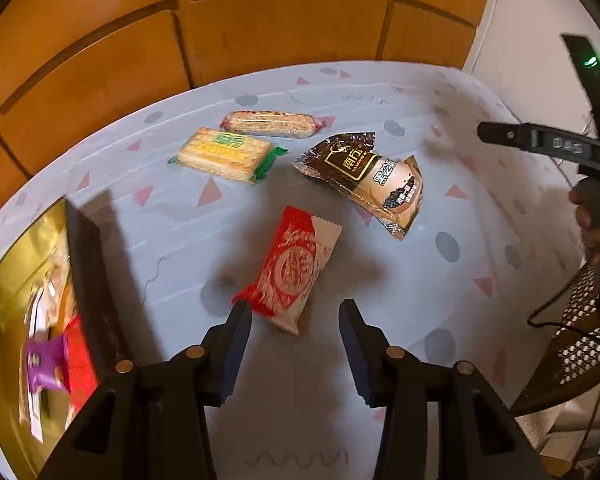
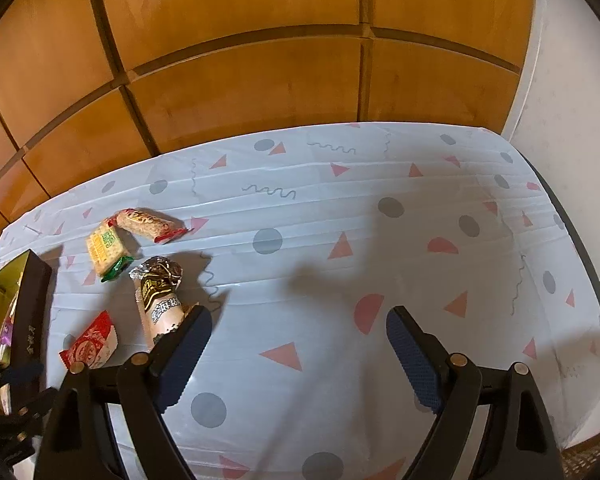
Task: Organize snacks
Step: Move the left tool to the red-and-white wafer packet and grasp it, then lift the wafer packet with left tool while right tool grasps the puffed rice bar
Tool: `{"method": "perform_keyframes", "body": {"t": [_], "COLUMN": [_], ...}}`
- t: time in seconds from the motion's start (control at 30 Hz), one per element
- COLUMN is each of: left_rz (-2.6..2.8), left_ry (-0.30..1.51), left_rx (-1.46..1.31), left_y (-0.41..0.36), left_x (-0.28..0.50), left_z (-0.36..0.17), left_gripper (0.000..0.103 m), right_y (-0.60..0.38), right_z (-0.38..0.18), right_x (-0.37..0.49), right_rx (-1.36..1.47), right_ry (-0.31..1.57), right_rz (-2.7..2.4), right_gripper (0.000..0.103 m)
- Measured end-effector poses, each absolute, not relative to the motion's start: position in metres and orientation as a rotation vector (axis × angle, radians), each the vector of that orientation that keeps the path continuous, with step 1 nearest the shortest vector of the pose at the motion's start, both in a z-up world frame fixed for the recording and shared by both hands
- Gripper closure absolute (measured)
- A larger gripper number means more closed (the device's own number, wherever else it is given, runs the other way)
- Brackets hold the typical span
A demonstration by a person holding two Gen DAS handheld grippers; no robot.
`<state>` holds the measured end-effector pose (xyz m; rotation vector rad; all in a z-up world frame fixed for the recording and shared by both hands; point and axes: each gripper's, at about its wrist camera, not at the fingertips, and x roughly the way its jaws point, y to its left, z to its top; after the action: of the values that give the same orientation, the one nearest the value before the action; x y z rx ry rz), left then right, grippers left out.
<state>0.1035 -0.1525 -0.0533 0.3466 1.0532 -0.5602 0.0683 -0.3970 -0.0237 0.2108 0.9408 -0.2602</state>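
The left tool (image 1: 296, 320) hangs low over the counter (image 1: 400, 288) with its two fingers spread apart and nothing between them. Its left fingertip (image 1: 242, 312) sits at the near corner of the red-and-white snack packet (image 1: 290, 270), which lies flat just ahead; whether tip and wrapper touch cannot be told. Further ahead and to the right lies the brown sesame pouch (image 1: 366, 180). Beyond the red packet, ahead and left, the green-ended cracker pack (image 1: 228, 155) lies with the clear-wrapped wafer bar (image 1: 270, 123) just behind it. To the tool's left stands the gold-lined box (image 1: 16, 292) with a dark wall, holding a purple packet (image 1: 44, 364) and other wrappers.

The right tool (image 2: 298, 324) is also wide apart and empty, above bare patterned cloth. Its left finger (image 2: 188, 344) overlaps the lower end of the brown sesame pouch (image 2: 160, 300) in view. The red-and-white packet (image 2: 90, 346), cracker pack (image 2: 106, 248) and wafer bar (image 2: 150, 224) lie to its left, the box (image 2: 30, 308) furthest left.
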Motion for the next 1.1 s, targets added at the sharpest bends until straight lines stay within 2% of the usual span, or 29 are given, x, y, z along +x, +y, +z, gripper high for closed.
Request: {"method": "perform_keyframes", "body": {"t": [0.1, 0.27, 0.43, 0.5, 0.53, 0.67, 0.93, 1.1], "left_rz": [-0.550, -0.552, -0.541, -0.536, -0.531, -0.517, -0.500, -0.496], "left_ry": [1.058, 1.088, 1.114, 1.099, 1.083, 1.027, 0.941, 0.879], "left_rx": [0.431, 0.513, 0.426, 0.407, 0.399, 0.369, 0.316, 0.265], "left_y": [-0.169, -0.189, -0.188, -0.185, -0.184, -0.178, -0.158, -0.150], "left_x": [0.111, 0.127, 0.146, 0.146, 0.145, 0.132, 0.081, 0.068], "left_z": [-0.063, -0.084, -0.093, -0.094, -0.094, -0.094, -0.094, -0.099], "left_gripper": [0.042, 0.042, 0.042, 0.046, 0.053, 0.070, 0.071, 0.070], "right_y": [-0.395, -0.396, -0.397, -0.396, -0.395, -0.388, -0.380, -0.376], "right_z": [-0.023, -0.020, -0.019, -0.020, -0.020, -0.020, -0.024, -0.026], "right_x": [0.068, 0.067, 0.067, 0.068, 0.068, 0.068, 0.071, 0.075], "right_rx": [0.207, 0.216, 0.222, 0.214, 0.207, 0.167, 0.094, 0.082], "right_ry": [0.937, 0.926, 0.923, 0.925, 0.926, 0.923, 0.938, 0.958], "right_rz": [-0.248, -0.242, -0.237, -0.238, -0.241, -0.238, -0.236, -0.220], "right_gripper": [0.013, 0.012, 0.011, 0.011, 0.011, 0.011, 0.012, 0.023]}}
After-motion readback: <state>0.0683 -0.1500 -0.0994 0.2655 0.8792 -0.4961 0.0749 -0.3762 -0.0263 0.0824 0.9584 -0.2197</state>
